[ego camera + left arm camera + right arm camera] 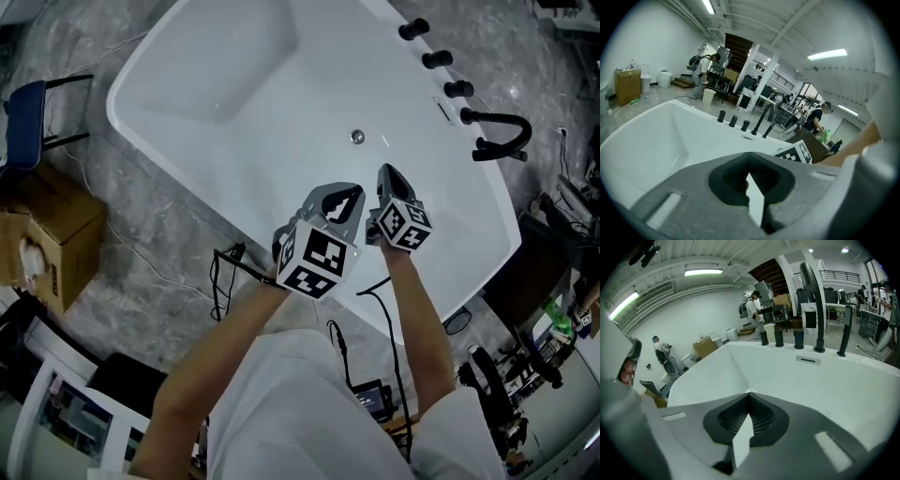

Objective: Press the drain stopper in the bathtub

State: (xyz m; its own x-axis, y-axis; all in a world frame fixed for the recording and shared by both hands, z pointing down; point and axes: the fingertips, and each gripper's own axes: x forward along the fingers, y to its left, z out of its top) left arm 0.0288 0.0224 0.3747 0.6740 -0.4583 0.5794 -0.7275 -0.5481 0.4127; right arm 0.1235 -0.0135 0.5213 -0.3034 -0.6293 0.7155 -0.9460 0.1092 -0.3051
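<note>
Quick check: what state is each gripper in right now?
Left gripper: closed, holding nothing.
Right gripper: closed, holding nothing.

Stopper (357, 137) in tub (234, 75) ctr; taps (441, 61) R rim.

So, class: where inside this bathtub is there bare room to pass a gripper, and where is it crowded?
Bare: the tub floor left of the drain stopper, out to the sloped end. Crowded: along the right side, the knobs and spout.
</note>
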